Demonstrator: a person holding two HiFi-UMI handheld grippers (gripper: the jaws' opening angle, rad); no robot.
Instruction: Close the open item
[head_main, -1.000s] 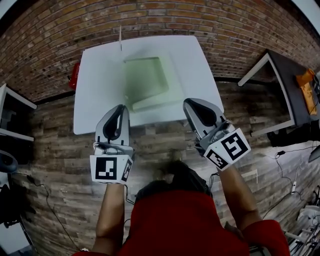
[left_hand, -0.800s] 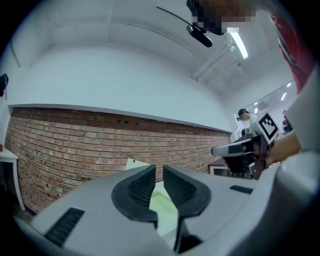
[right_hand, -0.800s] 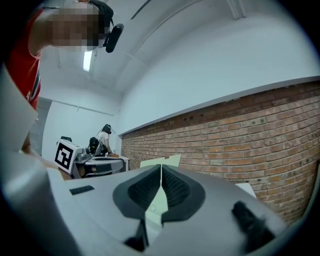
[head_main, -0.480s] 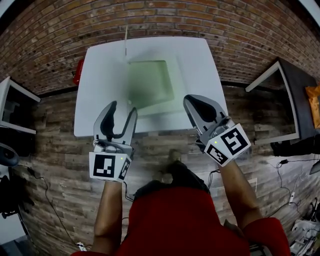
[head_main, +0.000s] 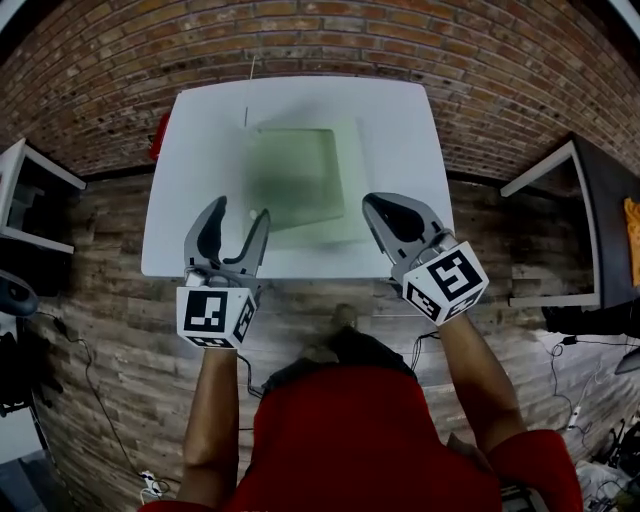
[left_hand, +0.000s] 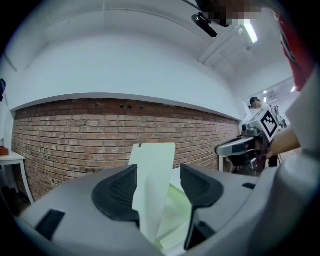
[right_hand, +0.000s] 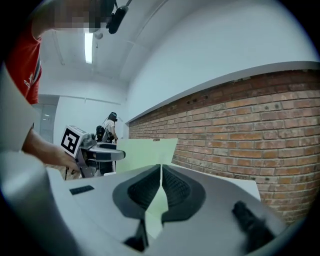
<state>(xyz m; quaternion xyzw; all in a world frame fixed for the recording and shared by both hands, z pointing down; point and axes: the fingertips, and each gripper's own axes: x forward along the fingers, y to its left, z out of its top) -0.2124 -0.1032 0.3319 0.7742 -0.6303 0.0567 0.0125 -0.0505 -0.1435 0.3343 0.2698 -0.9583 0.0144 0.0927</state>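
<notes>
A flat pale green box (head_main: 300, 180) lies open on the white table (head_main: 200, 150). Its lid (head_main: 247, 105) stands upright along the left side and looks like a thin line in the head view. My left gripper (head_main: 240, 212) hovers over the table's near edge by the box's near left corner. Its jaws have just been opening and stand open, with nothing gripped. The lid (left_hand: 155, 155) only shows far off through the gap of the left gripper (left_hand: 156, 175). My right gripper (head_main: 372, 203) is shut and empty by the near right corner. Beyond the right gripper (right_hand: 160, 172) is the lid (right_hand: 145, 150).
A brick wall runs behind the table. A red object (head_main: 160, 130) sits off the table's far left edge. A white shelf (head_main: 25, 200) stands at the left and a dark desk (head_main: 600, 200) at the right. The floor is wood planks with cables.
Both grippers have come forward and down toward the table's near edge. The left jaws went from shut to wide open. The right jaws stayed shut.
</notes>
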